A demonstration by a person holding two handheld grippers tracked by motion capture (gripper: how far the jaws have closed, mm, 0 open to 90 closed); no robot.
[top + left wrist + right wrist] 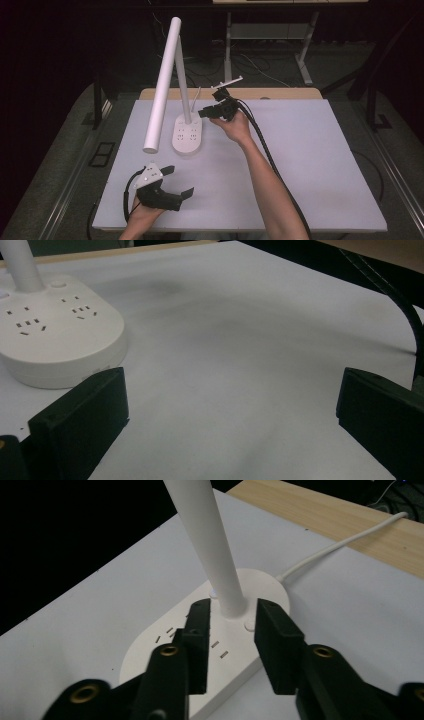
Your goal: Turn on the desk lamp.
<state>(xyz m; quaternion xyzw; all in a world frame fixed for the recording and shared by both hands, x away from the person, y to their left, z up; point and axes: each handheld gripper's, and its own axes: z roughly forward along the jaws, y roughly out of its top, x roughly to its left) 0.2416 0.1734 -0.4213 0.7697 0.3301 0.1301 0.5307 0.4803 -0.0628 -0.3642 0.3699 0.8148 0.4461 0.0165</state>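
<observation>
A white desk lamp (pixel 170 85) stands toward the far left of the desk (pixel 320 165), which is covered in a pale sheet. Its oval base (pixel 188 136) carries rows of socket slots on top, a thin upright post (pixel 183 87) rises from the far end of that base, and a long tube-shaped head (pixel 161 85) slants down toward the near left, ending above the desk just left of the base. A white cord (pixel 340 542) leaves the far side of the base and crosses onto the bare wooden edge of the desk.

The right gripper (pixel 210 112) is held just right of the base, at its far end. In the right gripper view its jaws stand partly open over the base, one on each side of the foot of the post, with a gap between them and the post; a small round button (pixel 249 625) lies beside the right jaw.

The left gripper (pixel 177 182) rests at the near left of the desk, well apart from the lamp, its jaws wide open with nothing between them. The left gripper view shows the base at far left
</observation>
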